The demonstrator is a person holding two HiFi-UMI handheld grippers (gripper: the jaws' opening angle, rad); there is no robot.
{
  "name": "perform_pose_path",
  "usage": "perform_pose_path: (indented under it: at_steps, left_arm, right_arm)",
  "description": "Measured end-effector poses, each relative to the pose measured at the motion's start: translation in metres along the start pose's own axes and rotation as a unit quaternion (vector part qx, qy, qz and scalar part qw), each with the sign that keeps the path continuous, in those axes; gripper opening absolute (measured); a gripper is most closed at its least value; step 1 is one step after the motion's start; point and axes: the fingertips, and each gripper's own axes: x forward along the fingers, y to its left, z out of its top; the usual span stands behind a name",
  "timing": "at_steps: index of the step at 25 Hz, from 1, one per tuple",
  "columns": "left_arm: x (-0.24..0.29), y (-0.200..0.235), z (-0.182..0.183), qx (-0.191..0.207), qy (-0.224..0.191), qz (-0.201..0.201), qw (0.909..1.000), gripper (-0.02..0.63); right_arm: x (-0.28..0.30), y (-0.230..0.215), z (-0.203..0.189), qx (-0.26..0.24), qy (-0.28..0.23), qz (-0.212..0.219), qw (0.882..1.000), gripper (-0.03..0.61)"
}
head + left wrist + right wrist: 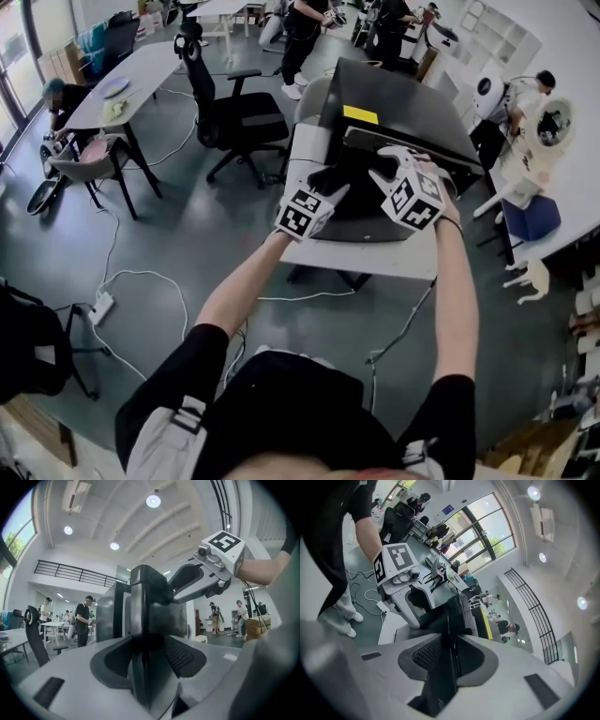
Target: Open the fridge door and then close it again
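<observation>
A small black fridge (412, 103) with a yellow label stands on a white table (375, 260). Both grippers are at the top edge of its dark door (412, 152). My right gripper (382, 171) is tilted down and shut on the thin door edge (451, 620), which runs between its pads. My left gripper (330, 180) is held level just left of it. The door slab (150, 616) stands between the left gripper's jaws, but the ribbed pad (180, 654) still shows beside it. In the left gripper view the right gripper (185, 581) clamps the same slab.
A black office chair (234, 117) stands left of the fridge, with a long white table (141, 70) beyond it. White cables (141, 277) and a power strip (100, 307) lie on the floor at the left. People stand at the back, and another white table (553, 234) is at the right.
</observation>
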Motion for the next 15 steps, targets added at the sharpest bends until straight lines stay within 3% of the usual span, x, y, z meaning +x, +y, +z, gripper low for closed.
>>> perform_pose_path:
  at_steps: [9, 15]
  left_arm:
    - [-0.047, -0.071, 0.002, 0.011, -0.023, -0.023, 0.9994, 0.218]
    - [-0.067, -0.129, 0.000, 0.025, -0.013, -0.027, 0.9993, 0.217]
  right_arm:
    - [-0.053, 0.041, 0.001, -0.033, -0.019, -0.010, 0.999, 0.091]
    - [-0.092, 0.066, -0.012, -0.045, -0.027, -0.015, 0.998, 0.097]
